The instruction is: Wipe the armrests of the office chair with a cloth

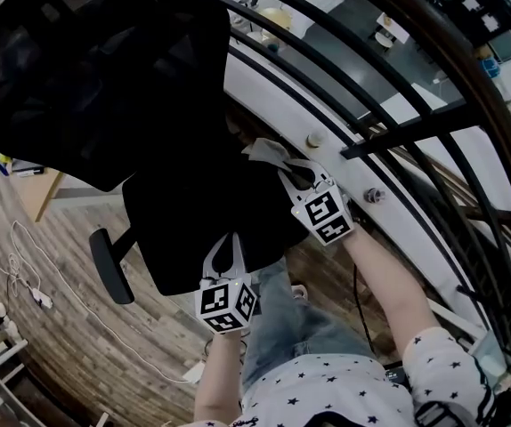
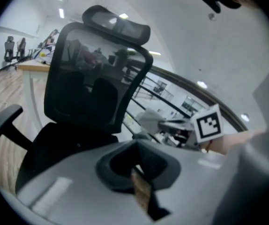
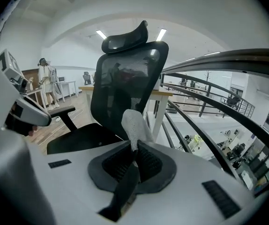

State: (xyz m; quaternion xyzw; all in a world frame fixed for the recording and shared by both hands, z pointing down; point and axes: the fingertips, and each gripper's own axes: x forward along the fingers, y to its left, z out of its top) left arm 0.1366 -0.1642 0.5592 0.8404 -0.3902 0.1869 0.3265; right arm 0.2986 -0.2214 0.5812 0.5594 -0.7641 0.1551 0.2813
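The left hand-held gripper [image 2: 138, 153] is hovering closed and empty while the right hand-held gripper [image 3: 135, 149] is clamping the pale grey woven cloth [image 3: 133, 122] beside the black mesh office chair's [image 1: 180, 216] right edge, likely needing flat, firm armrest contact.

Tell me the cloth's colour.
The cloth is pale grey-white with a fine textured weave; the right gripper view shows it best.

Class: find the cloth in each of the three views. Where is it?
Head view: cloth above centre, in the right claw.
Left gripper view: pale patch right of centre.
Right gripper view: centre, pinched between the jaws.
Shared landmark: the black chair backrest.
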